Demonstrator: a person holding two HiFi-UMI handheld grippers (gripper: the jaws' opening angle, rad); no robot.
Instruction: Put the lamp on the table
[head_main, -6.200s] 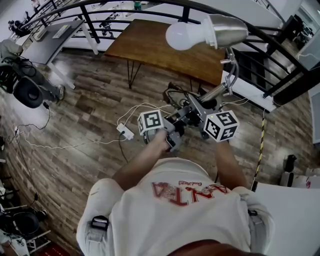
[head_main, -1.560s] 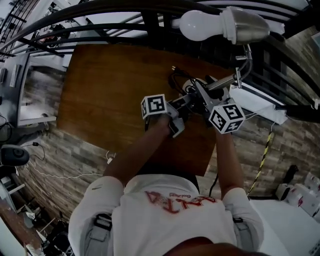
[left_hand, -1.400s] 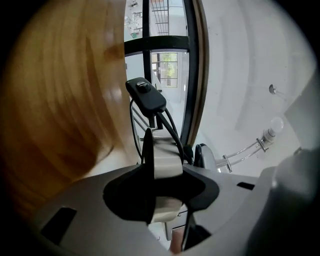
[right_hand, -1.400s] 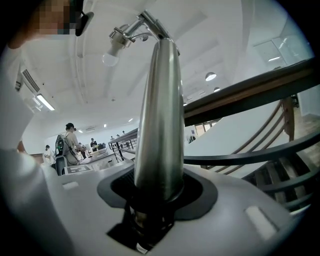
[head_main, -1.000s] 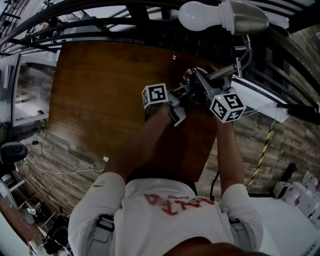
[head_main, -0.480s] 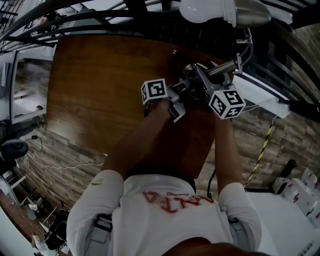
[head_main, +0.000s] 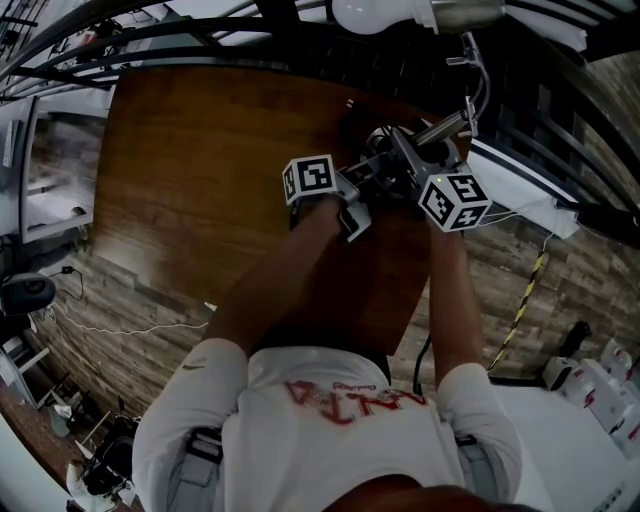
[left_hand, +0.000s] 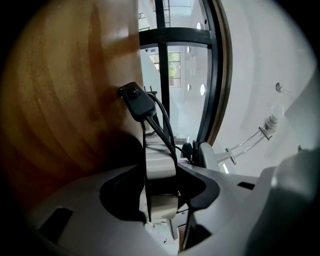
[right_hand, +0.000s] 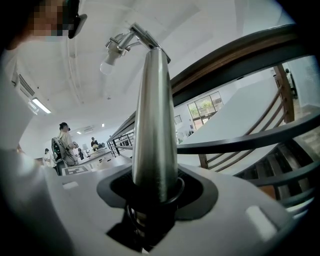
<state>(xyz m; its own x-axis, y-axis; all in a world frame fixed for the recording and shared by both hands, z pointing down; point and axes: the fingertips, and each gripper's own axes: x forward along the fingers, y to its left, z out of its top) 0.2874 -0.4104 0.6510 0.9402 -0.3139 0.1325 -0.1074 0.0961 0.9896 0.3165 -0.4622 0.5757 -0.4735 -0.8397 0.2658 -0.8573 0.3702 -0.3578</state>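
I am looking down at the brown wooden table (head_main: 200, 180), and the lamp (head_main: 445, 127) is hanging over its far right part, carried between both grippers; I cannot tell whether its foot is touching the wood yet. The right gripper (right_hand: 155, 195) is clamping the lamp's steel stem (right_hand: 154, 125), which rises straight out from between its jaws toward the bulb (head_main: 365, 12). The left gripper (left_hand: 160, 192) is pinching a pale flat piece (left_hand: 160, 160) low on the lamp, probably the edge of its base, with the black cord (left_hand: 157, 120) bunched just beyond it. I am judging the carry done; lowering, settling the lamp upright and letting go with both grippers are left.
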